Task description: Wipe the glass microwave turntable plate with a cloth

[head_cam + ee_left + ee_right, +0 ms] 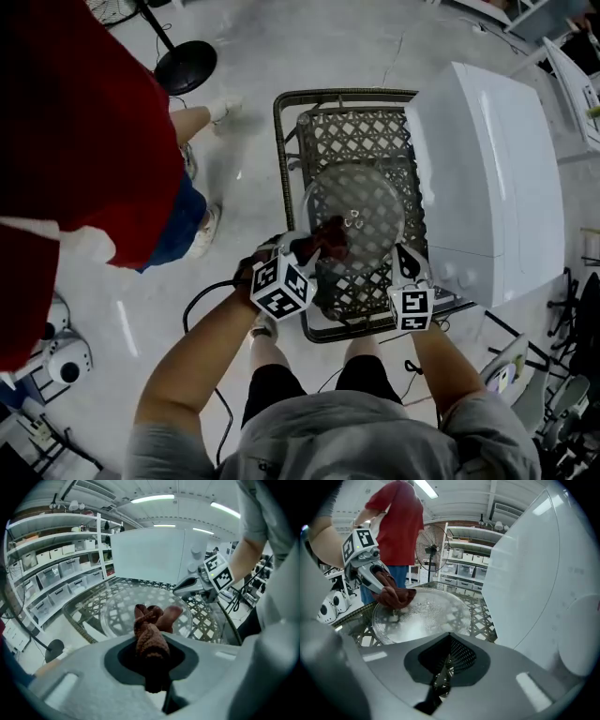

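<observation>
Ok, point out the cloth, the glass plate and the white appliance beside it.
cloth (pixel 149 634), left gripper view, on its bunched middle.
glass plate (pixel 431 613), right gripper view, on the bare centre of its surface.
white appliance (pixel 497 169), head view, on its flat top.

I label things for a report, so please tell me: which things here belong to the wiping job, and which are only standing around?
Job: glass turntable plate; brown cloth, held in left gripper; right gripper at the plate's rim; lattice table under it.
Standing around: white appliance; floor fan; shelves with boxes; person in red shirt.
</observation>
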The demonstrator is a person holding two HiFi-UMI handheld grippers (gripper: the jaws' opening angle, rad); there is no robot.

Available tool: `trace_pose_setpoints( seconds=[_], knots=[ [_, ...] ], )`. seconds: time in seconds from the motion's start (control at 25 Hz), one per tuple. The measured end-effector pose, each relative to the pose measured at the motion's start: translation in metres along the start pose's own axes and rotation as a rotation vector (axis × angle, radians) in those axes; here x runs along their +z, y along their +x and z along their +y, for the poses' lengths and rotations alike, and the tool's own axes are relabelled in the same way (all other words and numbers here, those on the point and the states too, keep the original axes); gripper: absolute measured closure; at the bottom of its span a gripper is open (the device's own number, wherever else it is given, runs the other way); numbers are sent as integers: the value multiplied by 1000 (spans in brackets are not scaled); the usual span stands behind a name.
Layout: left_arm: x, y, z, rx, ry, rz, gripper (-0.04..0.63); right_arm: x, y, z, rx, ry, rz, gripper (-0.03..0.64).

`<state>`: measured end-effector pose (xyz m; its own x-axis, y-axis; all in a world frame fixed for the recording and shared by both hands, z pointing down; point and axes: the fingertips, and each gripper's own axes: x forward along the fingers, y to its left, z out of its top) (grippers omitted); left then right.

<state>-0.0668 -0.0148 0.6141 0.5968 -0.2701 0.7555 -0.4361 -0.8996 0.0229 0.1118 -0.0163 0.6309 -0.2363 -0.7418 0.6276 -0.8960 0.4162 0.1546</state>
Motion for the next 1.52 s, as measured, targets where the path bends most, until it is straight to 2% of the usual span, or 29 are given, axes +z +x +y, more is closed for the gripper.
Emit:
trace_pose_setpoints(
  seconds=[0.16, 0.36, 0.52, 0.64, 0.76, 0.92, 1.08, 1.28, 1.52],
  knots=[
    [-9, -16, 2, 26, -27, -1, 534, -1, -7, -8, 0, -3, 2, 627],
    [6, -20, -4, 36, -32, -23, 534, -1, -12, -15, -3, 2, 4, 627],
    [41, -15, -28, -26, 28, -127, 534, 0, 0, 2, -7, -1, 6, 627],
    [78, 11, -64, -94, 75, -164, 534, 3, 2, 3, 2, -8, 5, 627],
    [97, 43, -95, -147, 131, -141, 534, 5, 1, 2, 9, -7, 1, 627],
    [97, 72, -109, -156, 189, -74, 534, 5, 0, 4, 19, 2, -2, 627],
    [96, 83, -106, -161, 181, -26, 535, 6, 0, 2, 22, -11, -4, 627],
    [87, 79, -110, -159, 208, 7, 536, 5, -1, 0, 23, -16, -3, 627],
    [55, 57, -101, -164, 185, 16, 537, 0, 1, -1, 14, -10, -3, 627]
  ],
)
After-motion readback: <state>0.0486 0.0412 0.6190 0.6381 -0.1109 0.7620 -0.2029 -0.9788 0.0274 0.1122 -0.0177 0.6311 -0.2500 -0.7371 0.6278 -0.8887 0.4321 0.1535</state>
